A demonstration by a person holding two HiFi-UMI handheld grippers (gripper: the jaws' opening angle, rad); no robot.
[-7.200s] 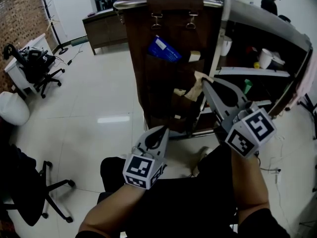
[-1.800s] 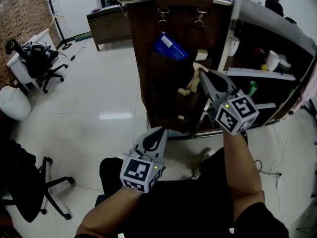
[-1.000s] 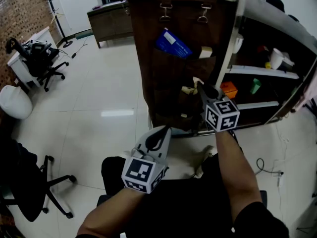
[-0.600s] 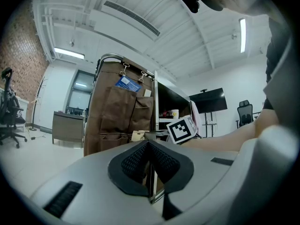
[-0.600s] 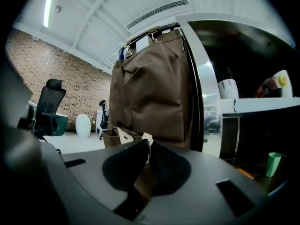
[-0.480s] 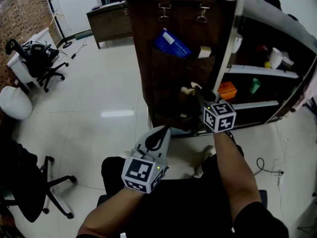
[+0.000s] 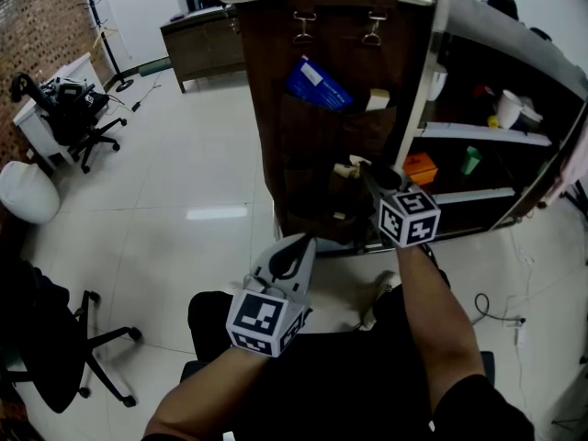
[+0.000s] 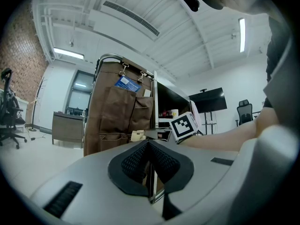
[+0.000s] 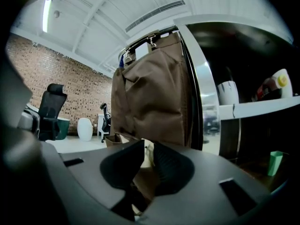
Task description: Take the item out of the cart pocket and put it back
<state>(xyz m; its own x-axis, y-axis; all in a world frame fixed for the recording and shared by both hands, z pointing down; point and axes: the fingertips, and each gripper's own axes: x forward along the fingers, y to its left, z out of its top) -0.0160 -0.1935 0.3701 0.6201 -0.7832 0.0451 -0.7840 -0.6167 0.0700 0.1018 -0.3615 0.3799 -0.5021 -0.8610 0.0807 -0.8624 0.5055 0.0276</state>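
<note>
A brown hanging organizer covers the end of the cart. A cream item sticks out of one of its lower pockets. My right gripper is at that pocket, its jaws opening. In the right gripper view the cream item shows in the gap between the pads of my right gripper, and the pads stand apart from it. My left gripper hangs low over the person's lap, away from the cart. Its pads meet with nothing between them.
A blue packet sits in an upper pocket. The cart's shelves on the right hold an orange box, a green cup and a white container. Office chairs and a white bin stand at the left.
The right gripper has pushed the cream item down at the lower pocket and then stayed almost still. Its jaws have parted. The left gripper has not moved.
</note>
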